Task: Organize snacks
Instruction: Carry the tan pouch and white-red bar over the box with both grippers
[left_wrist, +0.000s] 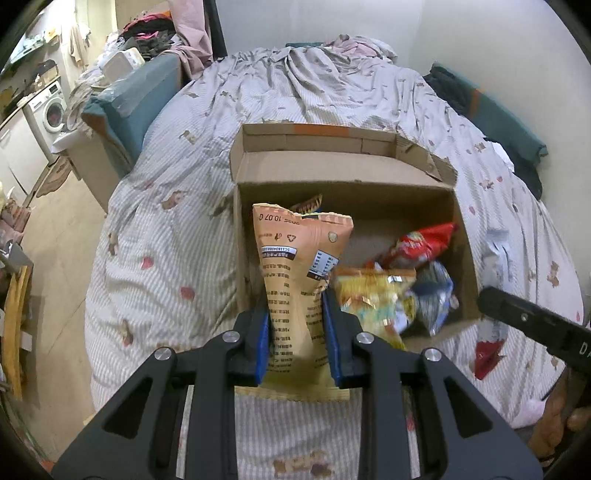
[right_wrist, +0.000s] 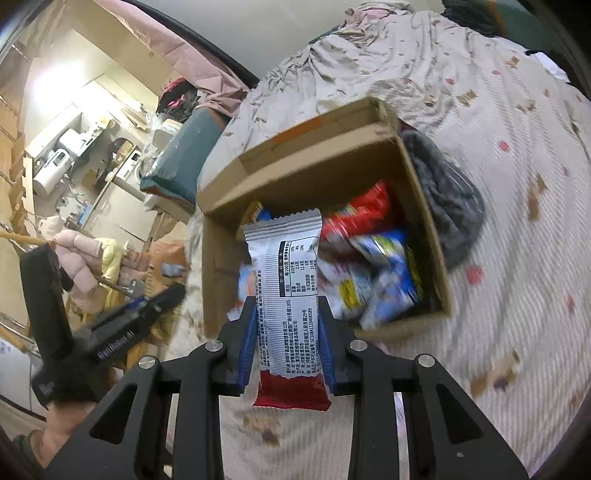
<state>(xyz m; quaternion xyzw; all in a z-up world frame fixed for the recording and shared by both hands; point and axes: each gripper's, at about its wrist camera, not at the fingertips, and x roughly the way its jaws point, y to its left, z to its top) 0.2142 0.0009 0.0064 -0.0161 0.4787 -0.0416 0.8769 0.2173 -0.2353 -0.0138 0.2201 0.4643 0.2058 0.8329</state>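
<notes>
My left gripper (left_wrist: 297, 314) is shut on an orange snack bag (left_wrist: 301, 266), held upright above the near left corner of an open cardboard box (left_wrist: 343, 173) on the bed. Red (left_wrist: 424, 243), yellow (left_wrist: 369, 291) and blue (left_wrist: 436, 295) snack packets lie inside the box. My right gripper (right_wrist: 286, 321) is shut on a white snack packet with a red end (right_wrist: 288, 280), held over the box's near edge (right_wrist: 402, 325). Red (right_wrist: 365, 210) and blue-and-white (right_wrist: 384, 273) packets lie in the box there.
The box stands on a bed with a striped, bear-print quilt (left_wrist: 166, 258). A dark grey cloth (right_wrist: 447, 206) lies beside the box's right wall. A teal cushion (left_wrist: 129, 107) is at the bed's left, dark clothes (left_wrist: 491, 110) at the right. The right gripper's body (left_wrist: 535, 328) reaches in from the right.
</notes>
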